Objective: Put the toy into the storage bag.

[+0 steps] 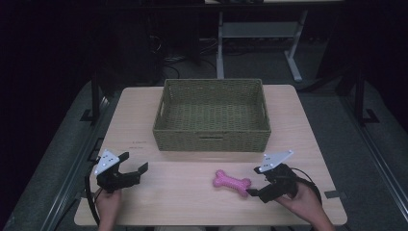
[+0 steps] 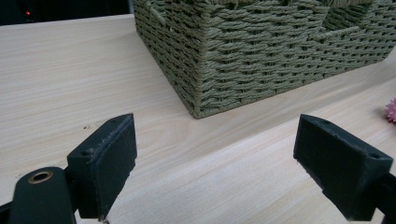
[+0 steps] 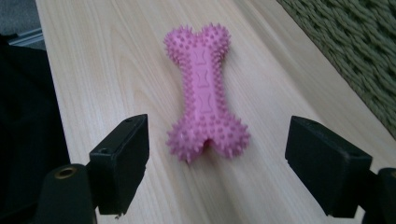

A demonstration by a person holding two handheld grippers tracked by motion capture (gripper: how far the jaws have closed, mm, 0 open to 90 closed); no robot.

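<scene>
A pink spiky bone-shaped toy [image 1: 232,182] lies flat on the wooden table [image 1: 139,115], near the front edge and right of centre. My right gripper [image 1: 253,181] is open just to its right, with the jaws pointing at the toy's near end. In the right gripper view the toy [image 3: 204,88] lies lengthwise ahead, its near end about level with the tips of the right gripper [image 3: 217,130], and neither jaw touches it. My left gripper [image 1: 133,161] is open and empty at the front left. In its own view the left gripper [image 2: 217,135] faces a corner of the basket [image 2: 261,56].
A green woven basket [image 1: 211,139], rectangular and empty, stands at the middle of the table behind the toy. Its wall [image 3: 355,42] runs along the right of the right gripper view. A tip of the toy [image 2: 391,110] shows at the right edge of the left gripper view. Desk legs and cables are on the dark floor beyond.
</scene>
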